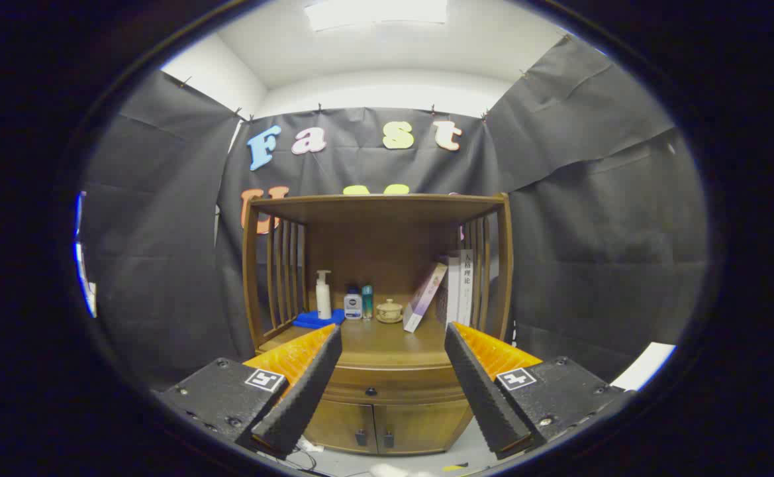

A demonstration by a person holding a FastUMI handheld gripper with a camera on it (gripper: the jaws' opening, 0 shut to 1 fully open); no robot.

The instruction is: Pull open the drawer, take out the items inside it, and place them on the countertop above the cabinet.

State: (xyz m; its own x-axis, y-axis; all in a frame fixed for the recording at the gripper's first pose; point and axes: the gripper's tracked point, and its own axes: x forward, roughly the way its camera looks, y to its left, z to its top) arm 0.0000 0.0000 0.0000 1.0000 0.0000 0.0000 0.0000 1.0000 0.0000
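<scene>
Fingers of your gripper [392, 371] stand spread wide, holding nothing, touching nothing. Between them and beyond sits the wooden cabinet's closed drawer [387, 384], its knob [371, 391] centred, under the surface [380, 341].

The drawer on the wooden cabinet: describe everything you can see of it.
The drawer is a wide, shallow front of brown wood, matching the cabinet around it. It sits fully closed, flush under the countertop and above the two lower doors. A single small dark knob marks its middle. Nothing touches it: the gripper is open, its fingers spread wide and short of the cabinet, so the drawer shows in the gap between them. Its contents are hidden.
</scene>
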